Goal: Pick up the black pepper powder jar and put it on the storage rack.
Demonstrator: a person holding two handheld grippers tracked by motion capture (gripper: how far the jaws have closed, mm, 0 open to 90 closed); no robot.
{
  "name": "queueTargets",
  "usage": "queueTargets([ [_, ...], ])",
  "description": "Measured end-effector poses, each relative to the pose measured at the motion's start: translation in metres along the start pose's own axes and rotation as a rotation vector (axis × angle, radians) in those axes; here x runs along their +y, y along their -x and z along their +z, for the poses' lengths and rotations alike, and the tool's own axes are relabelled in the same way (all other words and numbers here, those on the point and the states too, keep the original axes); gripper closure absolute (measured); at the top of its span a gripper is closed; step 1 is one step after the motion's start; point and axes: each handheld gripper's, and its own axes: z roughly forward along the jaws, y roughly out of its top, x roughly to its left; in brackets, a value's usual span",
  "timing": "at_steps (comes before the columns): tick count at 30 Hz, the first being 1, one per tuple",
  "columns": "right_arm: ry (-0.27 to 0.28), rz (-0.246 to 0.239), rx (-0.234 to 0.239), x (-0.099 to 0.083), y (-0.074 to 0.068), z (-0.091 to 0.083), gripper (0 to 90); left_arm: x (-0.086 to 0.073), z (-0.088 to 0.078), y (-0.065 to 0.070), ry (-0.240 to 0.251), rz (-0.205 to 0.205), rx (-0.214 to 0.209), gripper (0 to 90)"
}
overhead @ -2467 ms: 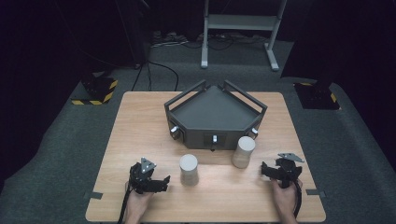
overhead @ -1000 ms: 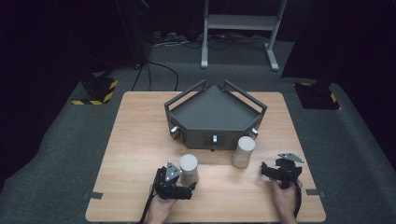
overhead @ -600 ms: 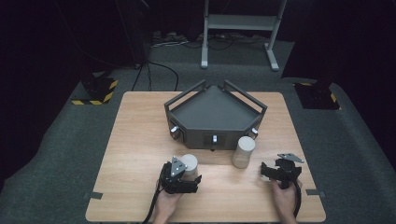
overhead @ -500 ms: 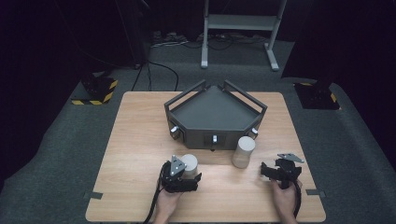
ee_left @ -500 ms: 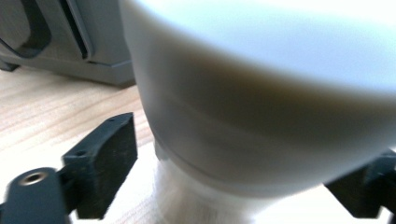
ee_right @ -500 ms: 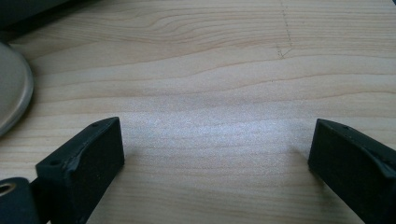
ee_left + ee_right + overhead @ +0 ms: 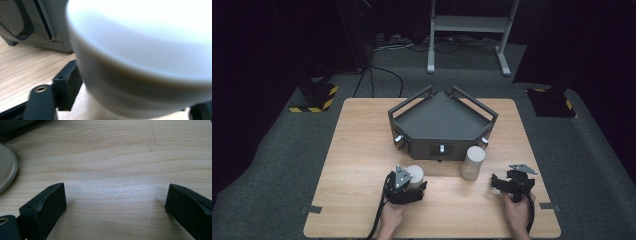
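A white cup (image 7: 416, 175) stands near the front of the wooden table (image 7: 362, 150), with my left gripper (image 7: 413, 184) around it. In the left gripper view the cup (image 7: 140, 62) is blurred and very close between the black jaws, and my left gripper (image 7: 132, 100) has just been closing onto it and now grips it. A second pale cup (image 7: 473, 161) stands to the right, in front of the dark tray (image 7: 442, 120). My right gripper (image 7: 498, 182) rests open on the table right of that cup, with bare wood between its jaws (image 7: 115, 207).
The dark angular tray with raised rails fills the table's middle; its front wall (image 7: 37, 25) is just behind the gripped cup. The edge of the second cup (image 7: 6, 170) lies left of the right gripper. Beyond the table are dark carpet, cables and a metal stand (image 7: 467, 30).
My left gripper moved right and forward from the table's front left up to the left cup and closed around it. The right gripper and the second cup stayed put.
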Motion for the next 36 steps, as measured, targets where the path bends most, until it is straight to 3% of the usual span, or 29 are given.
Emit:
queueTargets([
  [11,0.000,0.000,0.001,0.000,0.000,0.000,3.4,-0.002,-0.002,0.004,0.011,0.027,0.009,33.3],
  [16,0.000,-0.004,0.006,0.000,0.000,0.000,3.4,0.001,-0.001,0.004,0.000,0.012,0.004,33.6],
  [23,0.000,-0.004,0.006,0.000,0.000,0.000,3.4,0.019,-0.005,0.003,-0.032,0.005,-0.028,33.7],
  [36,0.000,-0.004,0.006,0.000,0.000,0.000,3.4,0.051,-0.003,0.009,-0.068,-0.006,-0.052,33.7],
])
